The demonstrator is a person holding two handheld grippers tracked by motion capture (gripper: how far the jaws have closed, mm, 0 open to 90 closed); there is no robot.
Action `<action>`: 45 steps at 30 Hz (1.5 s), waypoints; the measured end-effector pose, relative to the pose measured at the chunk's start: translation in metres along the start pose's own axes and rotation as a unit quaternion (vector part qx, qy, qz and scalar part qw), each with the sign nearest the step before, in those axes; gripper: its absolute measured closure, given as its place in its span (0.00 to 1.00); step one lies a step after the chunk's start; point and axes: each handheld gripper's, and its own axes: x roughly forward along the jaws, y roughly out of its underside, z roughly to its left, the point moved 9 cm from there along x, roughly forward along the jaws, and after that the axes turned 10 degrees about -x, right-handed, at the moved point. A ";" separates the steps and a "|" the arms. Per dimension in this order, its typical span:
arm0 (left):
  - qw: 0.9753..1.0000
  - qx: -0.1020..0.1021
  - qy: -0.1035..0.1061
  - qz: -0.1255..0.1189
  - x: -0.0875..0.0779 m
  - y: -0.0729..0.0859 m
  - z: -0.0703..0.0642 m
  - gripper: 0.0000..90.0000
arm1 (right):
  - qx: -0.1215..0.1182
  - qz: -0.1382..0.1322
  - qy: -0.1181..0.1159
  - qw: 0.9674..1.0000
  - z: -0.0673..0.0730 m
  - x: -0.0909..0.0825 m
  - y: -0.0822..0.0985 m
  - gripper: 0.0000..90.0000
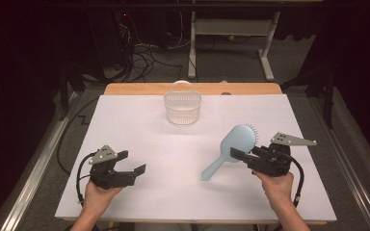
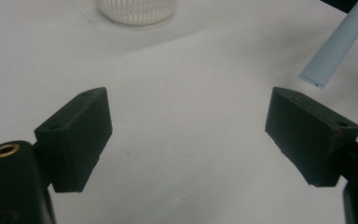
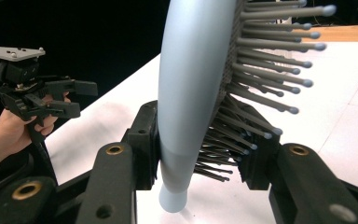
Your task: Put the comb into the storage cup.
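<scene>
Nearest the high camera, two hands hold the grippers at the near edge of the white table (image 1: 125,115). No brand, label or writing can be read on anything.

Taking the basket (image 1: 182,107) as landmark: this clear ribbed basket stands at the far middle of the table. Near and right of it, well apart, the right gripper (image 1: 238,155) is clamped on the pale blue brush (image 1: 232,147), one jaw on the smooth back, the other in the grey bristles. Its handle slants down and left, its tip close to the table. Near and left of the basket, well apart, the left gripper (image 1: 131,162) has jaws spread wide, with nothing between them.
</scene>
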 end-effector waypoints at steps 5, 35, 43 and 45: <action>1.000 -0.010 0.002 -0.016 -0.002 0.001 0.008 0.16 | 0.001 0.002 0.004 1.000 -0.003 -0.002 -0.001 0.63; 0.994 -0.037 -0.048 -0.091 -0.017 0.015 0.052 0.16 | -0.003 0.014 0.013 1.000 -0.011 0.002 -0.017 0.63; 0.994 -0.033 -0.053 -0.089 -0.014 0.019 0.053 0.16 | -0.009 0.015 0.012 1.000 -0.012 0.007 -0.026 0.63; 0.994 -0.031 -0.055 -0.089 -0.013 0.019 0.053 0.16 | -0.011 0.014 0.011 1.000 -0.012 0.008 -0.029 0.63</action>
